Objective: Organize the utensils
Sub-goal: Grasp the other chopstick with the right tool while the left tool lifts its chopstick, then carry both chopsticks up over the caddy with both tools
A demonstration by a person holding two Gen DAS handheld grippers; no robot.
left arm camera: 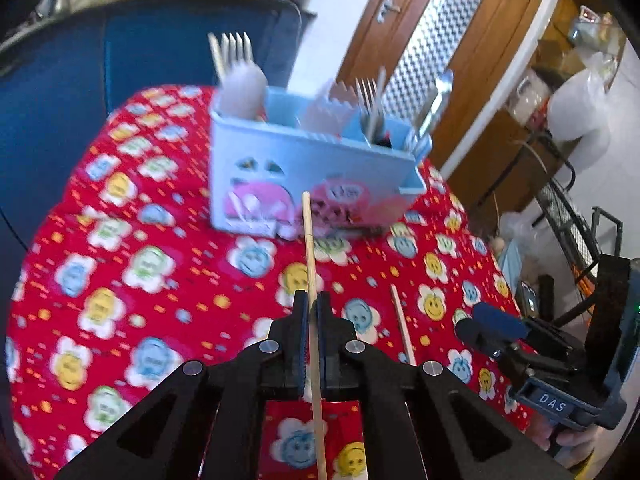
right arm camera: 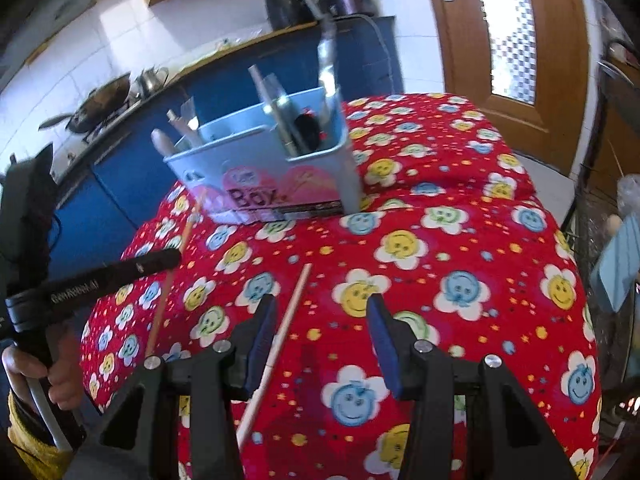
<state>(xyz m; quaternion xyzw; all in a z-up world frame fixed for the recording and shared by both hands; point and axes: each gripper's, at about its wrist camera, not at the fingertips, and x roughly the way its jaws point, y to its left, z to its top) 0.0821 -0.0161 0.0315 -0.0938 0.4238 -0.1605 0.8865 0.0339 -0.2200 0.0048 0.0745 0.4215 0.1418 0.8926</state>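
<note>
Left gripper [left arm camera: 311,304] tipped down, pinched tight on a chopstick [left arm camera: 312,280], right gripper [right arm camera: 322,320] tipped down, half open (holding nothing), second chopstick [right arm camera: 280,336] lay on the red cloth [right arm camera: 460,240], blue box [right arm camera: 260,168] behind, only the right view showed the stove pan [right arm camera: 100,100].

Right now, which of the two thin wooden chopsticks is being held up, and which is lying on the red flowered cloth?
The left gripper pinches one thin wooden chopstick; the other chopstick lies loose on the cloth, between the right gripper's open fingers.
</note>
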